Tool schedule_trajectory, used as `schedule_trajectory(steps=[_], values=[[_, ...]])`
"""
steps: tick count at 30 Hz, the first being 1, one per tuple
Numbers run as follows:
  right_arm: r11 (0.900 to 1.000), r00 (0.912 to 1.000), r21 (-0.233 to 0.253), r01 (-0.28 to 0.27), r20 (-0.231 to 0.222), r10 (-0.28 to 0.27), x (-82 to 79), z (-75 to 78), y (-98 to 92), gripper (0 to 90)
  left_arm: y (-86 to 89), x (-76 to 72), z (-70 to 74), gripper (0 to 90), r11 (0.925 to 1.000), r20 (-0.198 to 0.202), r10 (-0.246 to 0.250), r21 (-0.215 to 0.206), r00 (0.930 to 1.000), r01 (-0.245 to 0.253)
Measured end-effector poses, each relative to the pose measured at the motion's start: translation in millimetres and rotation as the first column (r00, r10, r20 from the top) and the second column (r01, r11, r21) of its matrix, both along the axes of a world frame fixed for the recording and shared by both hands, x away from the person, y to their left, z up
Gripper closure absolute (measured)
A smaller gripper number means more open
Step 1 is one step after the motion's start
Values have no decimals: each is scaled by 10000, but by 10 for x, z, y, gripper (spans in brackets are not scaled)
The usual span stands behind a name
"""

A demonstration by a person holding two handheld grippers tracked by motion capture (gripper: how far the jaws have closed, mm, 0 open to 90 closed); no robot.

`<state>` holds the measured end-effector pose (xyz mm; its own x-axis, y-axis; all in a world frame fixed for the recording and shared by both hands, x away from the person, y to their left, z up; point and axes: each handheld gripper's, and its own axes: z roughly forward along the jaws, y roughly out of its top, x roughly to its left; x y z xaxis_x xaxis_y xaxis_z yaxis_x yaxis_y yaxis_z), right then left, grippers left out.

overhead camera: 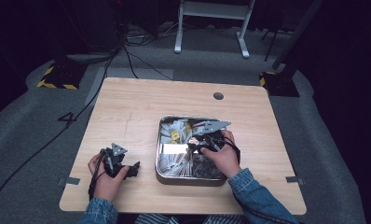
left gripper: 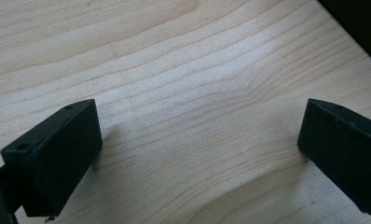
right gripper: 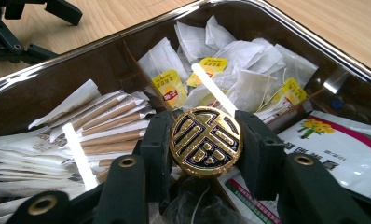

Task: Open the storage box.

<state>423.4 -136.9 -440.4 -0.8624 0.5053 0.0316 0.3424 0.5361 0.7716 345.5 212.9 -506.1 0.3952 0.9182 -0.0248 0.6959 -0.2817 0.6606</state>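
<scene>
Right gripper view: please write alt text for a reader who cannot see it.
The right gripper clamps a round gold and dark blue medallion between its black jaws, above a shiny metal tray holding white tea bags with yellow tags, paper stick sachets and a printed white packet.

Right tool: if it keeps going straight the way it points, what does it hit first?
Probably the tea bags heaped in the tin tray, just beyond the gold medallion that the right tool holds. Depth is unclear.
</scene>
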Motion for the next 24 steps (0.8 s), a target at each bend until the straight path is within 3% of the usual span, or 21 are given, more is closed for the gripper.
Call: schedule_trajectory(steps=[9,14,24], values=[[9993,9998,343,-120,129,116,10,162,-24,589,-1,3,-1,0,10000,2,-3,-16,10000,3],[9995,9998,299,-115,164,110,28,223,-67,589,-3,7,-1,0,10000,6,13,-13,10000,-13],[9991,9997,419,24,231,-34,108,460,-343,588,-2,9,0,0,10000,4,-6,-5,10000,6]])
